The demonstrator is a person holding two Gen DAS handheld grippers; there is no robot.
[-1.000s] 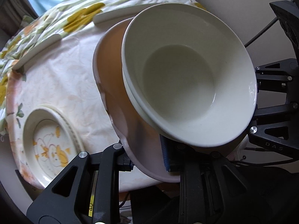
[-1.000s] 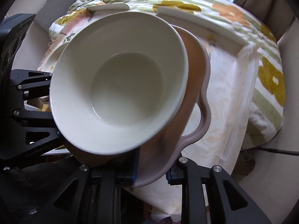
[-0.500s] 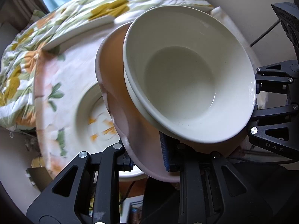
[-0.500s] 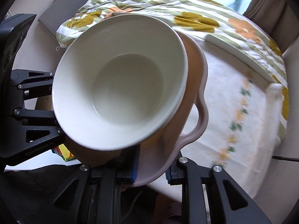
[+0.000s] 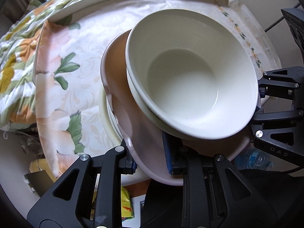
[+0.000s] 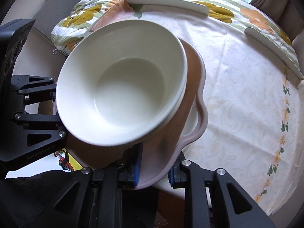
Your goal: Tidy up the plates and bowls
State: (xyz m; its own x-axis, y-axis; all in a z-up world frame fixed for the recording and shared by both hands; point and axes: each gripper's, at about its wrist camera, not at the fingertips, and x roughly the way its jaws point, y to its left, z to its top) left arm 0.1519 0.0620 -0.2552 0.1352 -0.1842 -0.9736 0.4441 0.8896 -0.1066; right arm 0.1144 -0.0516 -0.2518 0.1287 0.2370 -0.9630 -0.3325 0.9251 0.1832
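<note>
A pink scalloped plate [image 5: 133,129] carries two nested white bowls [image 5: 190,79], and both grippers hold it just above the table. My left gripper [image 5: 150,159] is shut on the plate's near rim, blue pads on either face. My right gripper [image 6: 154,171] is shut on the opposite rim of the pink plate [image 6: 191,72], with the bowls [image 6: 123,87] tilted above it. Each gripper shows in the other's view: the right gripper [image 5: 275,114], the left gripper [image 6: 34,114]. A cream plate [image 5: 106,114] on the table lies almost hidden under the pink one, and a sliver of it [image 6: 191,121] shows past the scalloped edge.
The round table [image 5: 76,87] has a pale floral cloth [image 6: 237,95]. White curved rim pieces [image 5: 95,5] [image 6: 167,1] edge its far side, with a flowered quilt [image 5: 15,60] beyond. A yellow packet [image 5: 125,199] and a water bottle [image 5: 254,159] lie below the table's near edge.
Both grippers have carried the pink plate and bowls sideways across the table and slightly down. The cream patterned plate, off to the left before, now sits under the pink plate.
</note>
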